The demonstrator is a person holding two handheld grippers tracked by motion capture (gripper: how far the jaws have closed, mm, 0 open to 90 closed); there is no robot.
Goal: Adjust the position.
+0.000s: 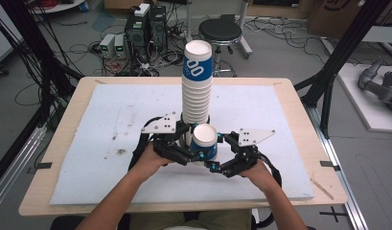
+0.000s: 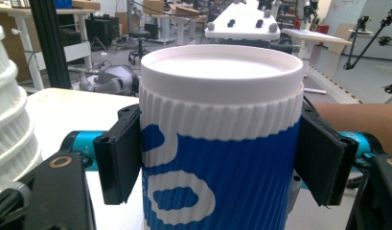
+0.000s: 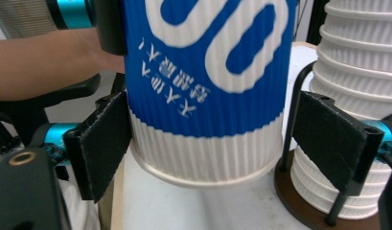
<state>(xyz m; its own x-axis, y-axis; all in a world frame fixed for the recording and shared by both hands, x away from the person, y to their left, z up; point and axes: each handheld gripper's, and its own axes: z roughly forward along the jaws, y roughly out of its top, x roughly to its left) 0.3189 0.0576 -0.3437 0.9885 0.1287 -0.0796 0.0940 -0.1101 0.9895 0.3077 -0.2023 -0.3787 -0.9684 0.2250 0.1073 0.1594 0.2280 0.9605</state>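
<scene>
You have one paper cup (image 1: 204,142) in the lower middle of the high view, just in front of the tall stack of cups (image 1: 197,86) that stands on a dark round holder (image 3: 304,203).

Your left gripper (image 1: 184,149) is closed on the upper part of the cup: in the left gripper view both black pads press the ribbed wall just below the white rim. Your right gripper (image 1: 217,160) is around the lower part of the same cup. In the right gripper view the left pad touches the white band near the base, but the right pad stands a little apart from the wall, so this gripper looks not yet closed.

I judge that you are passing or steadying the cup between the two tools. To do it well, close the right gripper slowly and only until the pads meet the wall; the paper is soft and will dent. Keep the cup upright, and open the left gripper only after the right one holds.

For room: the stack is just beside the cup at the right of the right gripper view, and it is tall, so a small push may tip it. Move toward the lower part of the white mat (image 1: 78,167), which has free space on both sides; the table edge (image 1: 35,208) is farther out.
</scene>
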